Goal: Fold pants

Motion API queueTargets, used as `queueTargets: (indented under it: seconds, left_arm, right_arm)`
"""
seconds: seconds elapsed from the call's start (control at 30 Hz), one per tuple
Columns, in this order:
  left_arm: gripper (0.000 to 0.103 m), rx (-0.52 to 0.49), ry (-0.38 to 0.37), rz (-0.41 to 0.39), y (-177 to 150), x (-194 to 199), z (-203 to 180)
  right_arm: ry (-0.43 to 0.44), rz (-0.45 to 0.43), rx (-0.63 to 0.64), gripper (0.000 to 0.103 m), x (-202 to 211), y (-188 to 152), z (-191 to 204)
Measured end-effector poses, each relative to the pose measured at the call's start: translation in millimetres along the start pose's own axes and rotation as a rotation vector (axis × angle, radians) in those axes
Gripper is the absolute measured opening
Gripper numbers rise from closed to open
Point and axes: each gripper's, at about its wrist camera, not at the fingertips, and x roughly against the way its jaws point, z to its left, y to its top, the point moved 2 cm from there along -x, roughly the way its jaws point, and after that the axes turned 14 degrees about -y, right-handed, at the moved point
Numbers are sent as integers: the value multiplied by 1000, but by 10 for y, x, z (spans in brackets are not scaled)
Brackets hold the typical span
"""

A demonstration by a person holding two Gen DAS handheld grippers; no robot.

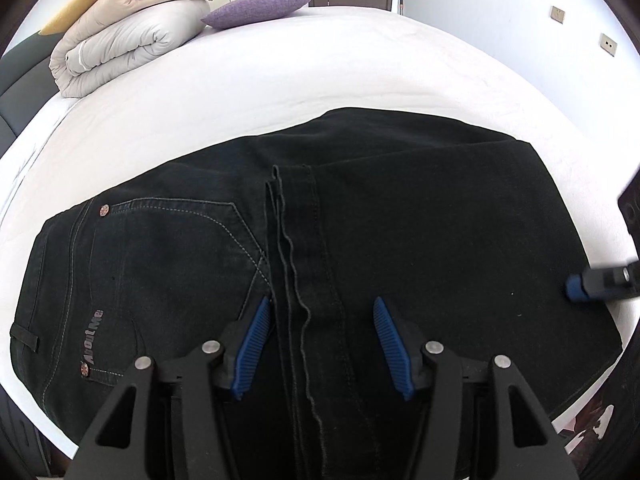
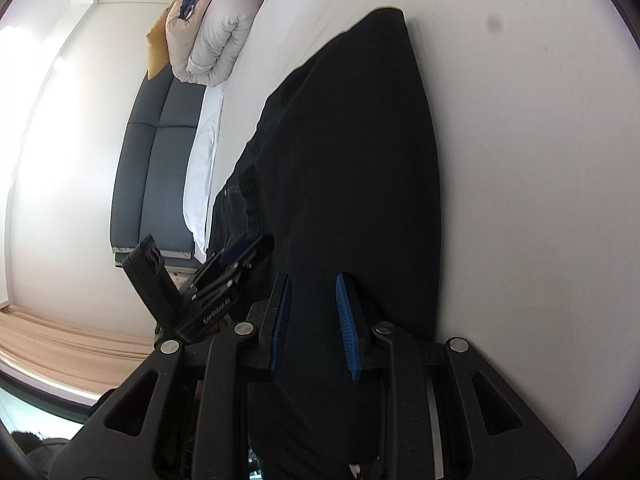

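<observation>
Black jeans (image 1: 400, 216) lie folded on the white bed (image 1: 280, 80), the leg hems (image 1: 292, 240) laid over the seat with its stitched back pocket (image 1: 180, 248). My left gripper (image 1: 320, 320) stands open just over them, a blue pad on each side of the hems and neither one pressing. My right gripper (image 2: 312, 300) is rolled on its side at the fold's right edge, shut on a thick layer of the jeans (image 2: 352, 160). In the left wrist view, the right gripper (image 1: 576, 288) shows one blue fingertip over the cloth. In the right wrist view, the left gripper (image 2: 240, 250) shows at the left.
A rolled beige duvet (image 1: 128, 40) and a purple pillow (image 1: 256, 8) lie at the far end of the bed. A dark padded headboard (image 2: 160, 168) runs along the bed's left side. White sheet lies bare beyond the jeans. The bed's near edge (image 1: 580, 396) is close at lower right.
</observation>
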Motion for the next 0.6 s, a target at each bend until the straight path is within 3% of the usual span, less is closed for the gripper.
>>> queueTargets:
  seconds: [0.13, 0.27, 0.37, 0.43, 0.47, 0.6]
  left_arm:
    - [58, 6, -11, -14, -14, 8, 30]
    - [57, 77, -71, -62, -39, 148, 139]
    - [68, 248, -154, -221, -170, 552, 438]
    - [92, 389, -181, -361, -344, 879, 744]
    - [94, 488, -179, -450, -495, 1079, 968]
    - [95, 742, -213, -621, -976, 1439, 1615]
  right_arm:
    - [-14, 33, 13, 22, 40, -365, 117]
    - [-20, -3, 17, 21, 29, -487, 103]
    - [-86, -29, 98, 21, 14, -504, 273]
    - [-143, -52, 169, 22, 1, -540, 388]
    - [-157, -62, 190, 23, -4, -558, 435]
    - [-108, -71, 177, 43, -33, -601, 521]
